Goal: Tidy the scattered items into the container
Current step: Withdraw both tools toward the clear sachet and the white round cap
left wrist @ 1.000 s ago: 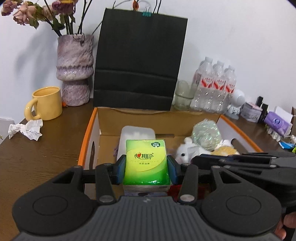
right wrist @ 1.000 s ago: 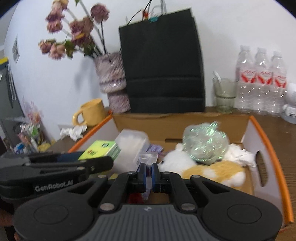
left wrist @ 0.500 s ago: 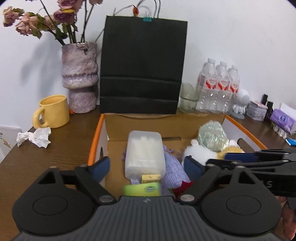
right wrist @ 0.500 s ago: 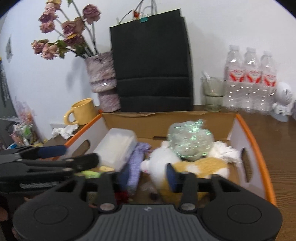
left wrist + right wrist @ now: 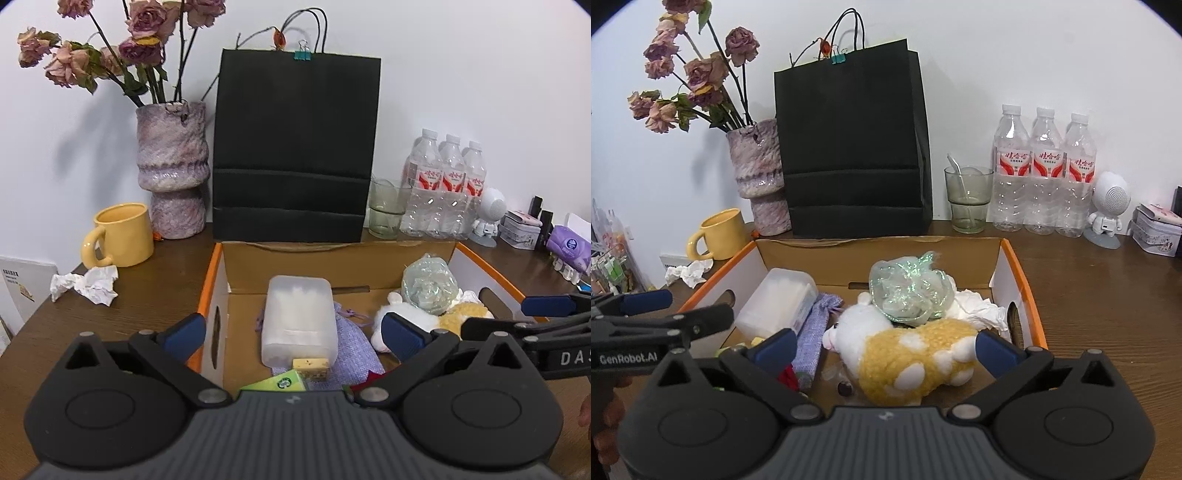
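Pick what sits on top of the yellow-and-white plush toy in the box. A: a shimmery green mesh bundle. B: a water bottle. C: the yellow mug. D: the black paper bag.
A: the shimmery green mesh bundle rests on the plush toy inside the cardboard box.

green tissue pack (image 5: 280, 384) mostly hidden

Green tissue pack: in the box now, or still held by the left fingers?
In the box. The green tissue pack lies at the near end of the cardboard box, below the left gripper, whose fingers stand apart and empty.
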